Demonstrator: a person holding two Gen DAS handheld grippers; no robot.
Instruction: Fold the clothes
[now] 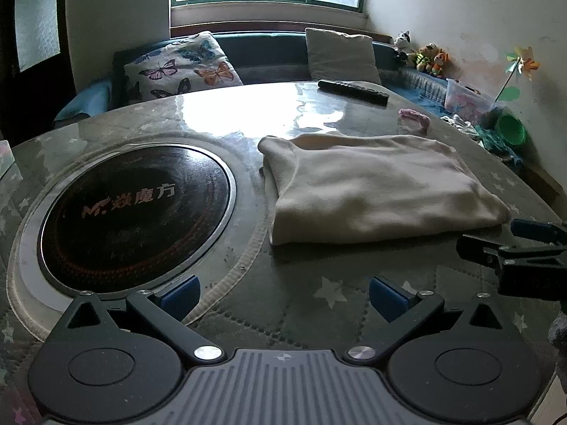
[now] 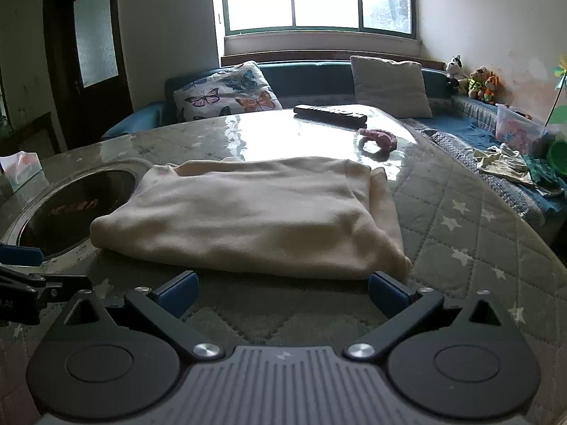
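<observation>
Folded garment [image 2: 248,212] flat; right tool [image 2: 282,292] empty, left tool [image 1: 283,295] too.

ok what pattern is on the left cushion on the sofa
Colourful butterflies on white; the cushion shows best in the right wrist view.

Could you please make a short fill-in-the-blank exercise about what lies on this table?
1. The cream garment on the table is already ____.
2. The pillow on the sofa is printed with ____.
3. Both the left tool and the right tool are ____ and hold nothing.
4. Beyond the garment, near the far edge, lies a black ____.

Missing words: folded; butterflies; open; remote control
</observation>
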